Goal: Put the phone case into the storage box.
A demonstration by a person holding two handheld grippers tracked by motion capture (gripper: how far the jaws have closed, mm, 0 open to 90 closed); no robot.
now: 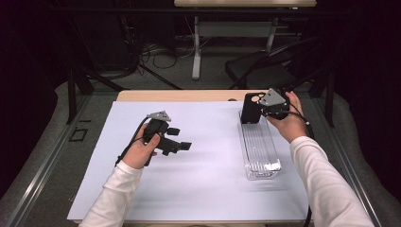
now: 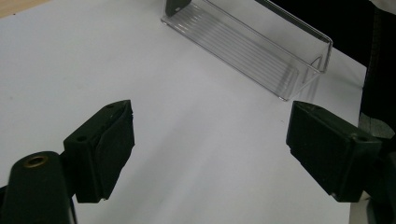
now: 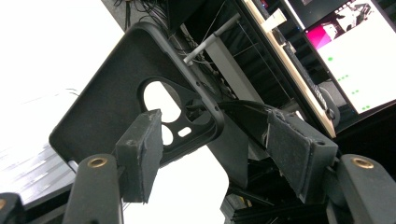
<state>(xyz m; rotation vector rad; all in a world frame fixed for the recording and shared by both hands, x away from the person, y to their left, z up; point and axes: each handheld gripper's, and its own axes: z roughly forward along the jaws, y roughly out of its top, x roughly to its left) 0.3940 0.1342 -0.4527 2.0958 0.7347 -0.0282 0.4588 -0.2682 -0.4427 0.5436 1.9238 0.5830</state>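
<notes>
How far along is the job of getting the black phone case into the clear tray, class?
Done: the black phone case stands upright at the far end of the clear tray. In hand: the right gripper sits by the case, jaws apart, one pad in front of the case and none pressing it; whether its bottom rests inside is unclear. The left gripper waits open over the white sheet. Left: probably drawing the right gripper away.

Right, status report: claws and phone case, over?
Left claw open, empty, over the white mat. Right claw open around the black phone case, upright at the clear tray's far end. No obstruction seen.
</notes>
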